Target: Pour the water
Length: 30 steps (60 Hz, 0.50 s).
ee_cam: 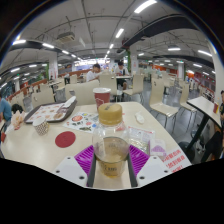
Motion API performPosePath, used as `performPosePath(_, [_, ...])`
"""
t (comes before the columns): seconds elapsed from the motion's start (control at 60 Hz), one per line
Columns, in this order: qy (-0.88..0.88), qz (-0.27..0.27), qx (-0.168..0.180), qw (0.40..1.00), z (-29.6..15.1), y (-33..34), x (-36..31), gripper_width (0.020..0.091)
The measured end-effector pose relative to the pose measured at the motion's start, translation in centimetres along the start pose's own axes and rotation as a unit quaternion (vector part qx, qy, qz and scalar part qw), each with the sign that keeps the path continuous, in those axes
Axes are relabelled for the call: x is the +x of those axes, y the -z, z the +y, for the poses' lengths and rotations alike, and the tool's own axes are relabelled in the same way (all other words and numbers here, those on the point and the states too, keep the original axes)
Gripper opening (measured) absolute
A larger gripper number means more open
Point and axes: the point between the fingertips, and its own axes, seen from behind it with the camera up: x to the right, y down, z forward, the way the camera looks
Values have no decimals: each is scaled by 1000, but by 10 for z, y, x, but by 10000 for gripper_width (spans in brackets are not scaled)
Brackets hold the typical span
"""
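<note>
At the bottom centre of the frame the gripper [111, 158] has its two fingers closed in on a clear glass bottle with a yellowish lid [111, 140], the magenta pads [85, 156] pressing against its sides at left and right, so the bottle appears pinched and carried upright rather than standing on its own; its base is hidden below, so I cannot tell whether it touches the tabletop. Held upright like this, nothing can spill before the pour starts, and the lid, which looks to be on still, would have to come off or the bottle be tipped over a receiver. Just above the bottle, in the middle of the frame, one red paper cup [102, 96] stands on the pale round table [40, 150], in line with the fingers, which makes it the likely vessel for the water. To the lower left lies one flat dark-red round coaster [65, 139], and above it, at centre left, one shallow rectangular tray holding papers [50, 111]. A second small clear glass or cup [137, 138] seems to sit just right of the bottle, though it is hard to make out. Beyond, in the upper half, a canteen hall with chairs, tables and ceiling strip lights stretches away, and one seated person [93, 72] shows far off.
</note>
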Motion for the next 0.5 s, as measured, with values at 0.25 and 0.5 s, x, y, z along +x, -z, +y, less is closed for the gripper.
performPosePath(0.25, [18,21,-1,1000,-3,-7,-4,381])
performPosePath(0.5, [120,100,8,988,-54,-4,-5,379])
